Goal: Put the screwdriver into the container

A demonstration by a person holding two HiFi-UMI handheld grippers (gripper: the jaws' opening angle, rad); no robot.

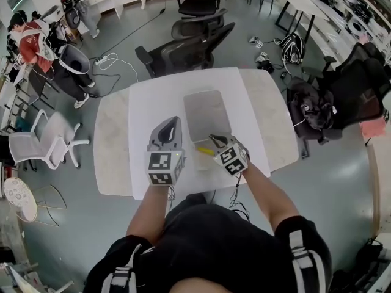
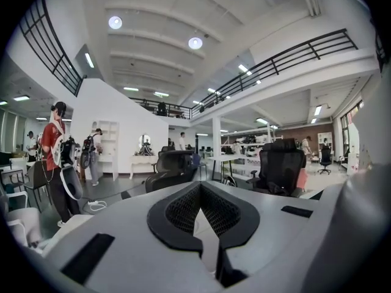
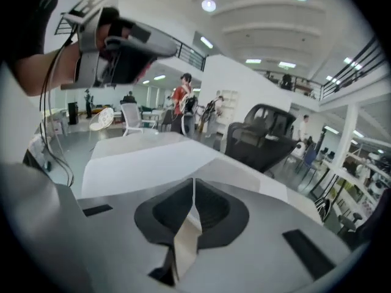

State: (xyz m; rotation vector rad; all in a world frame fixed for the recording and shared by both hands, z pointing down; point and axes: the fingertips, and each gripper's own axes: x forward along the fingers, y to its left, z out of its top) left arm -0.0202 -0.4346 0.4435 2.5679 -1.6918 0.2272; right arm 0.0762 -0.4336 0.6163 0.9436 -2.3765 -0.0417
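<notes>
A shallow grey container (image 1: 206,113) sits mid-table on the white table (image 1: 146,102). The yellow-handled screwdriver (image 1: 205,151) lies by the container's near edge; I cannot tell whether it is inside or just outside. My right gripper (image 1: 212,138) hovers right beside and above it, pointing up-left, and in the right gripper view its jaws (image 3: 193,182) meet with nothing between them. My left gripper (image 1: 175,121) stands left of the container; its tips (image 2: 200,185) touch, holding nothing. It also shows high up, in a hand, as the left gripper (image 3: 122,41).
Black office chairs (image 1: 189,50) stand behind the table's far edge. A chair with dark bags (image 1: 317,112) is at the right and a white chair (image 1: 43,142) at the left. A person in red (image 1: 30,41) stands far left, and a cable (image 1: 116,60) lies on the floor.
</notes>
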